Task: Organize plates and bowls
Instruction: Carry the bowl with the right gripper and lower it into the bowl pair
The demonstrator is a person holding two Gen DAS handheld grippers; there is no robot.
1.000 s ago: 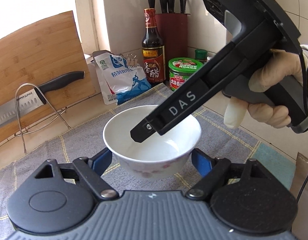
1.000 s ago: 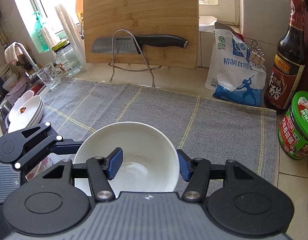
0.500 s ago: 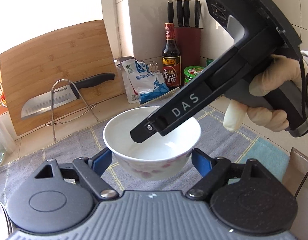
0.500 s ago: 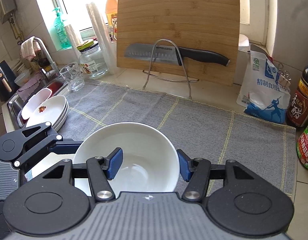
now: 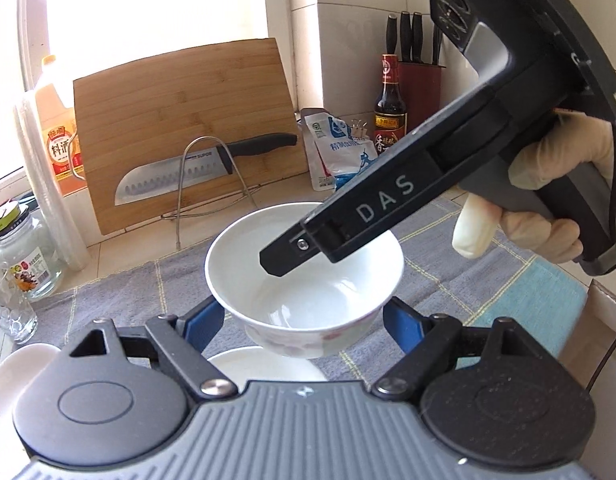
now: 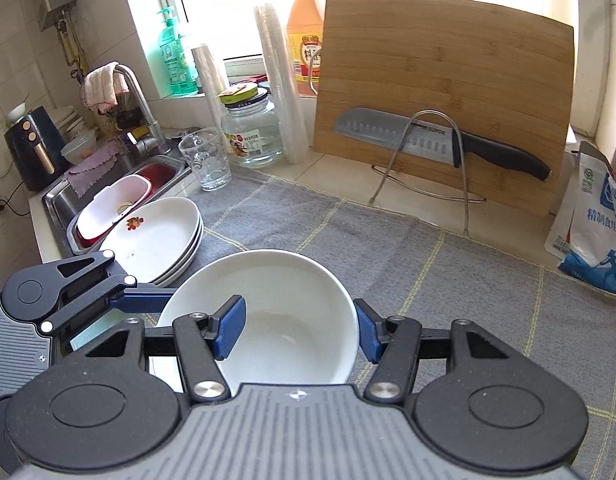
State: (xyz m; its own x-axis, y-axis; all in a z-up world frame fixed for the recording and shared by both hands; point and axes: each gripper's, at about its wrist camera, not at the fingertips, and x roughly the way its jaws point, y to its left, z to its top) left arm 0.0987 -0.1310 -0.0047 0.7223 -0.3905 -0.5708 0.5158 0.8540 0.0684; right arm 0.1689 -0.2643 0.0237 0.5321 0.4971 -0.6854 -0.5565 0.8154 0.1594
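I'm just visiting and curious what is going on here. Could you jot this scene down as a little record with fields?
Held item: white bowl
Left gripper: jaws closed on the bowl's outer sides
Right gripper: jaws clamp the bowl's wall, one inside, one outside
Nearby dishes: stack of white plates beside the sink
Surface: grey cloth mat
Background: knife in front of a wooden cutting board

Tiled walls point(image 6: 12, 60), bright window point(image 6: 228, 0), grey counter cloth point(image 6: 388, 248), steel sink point(image 6: 56, 200)
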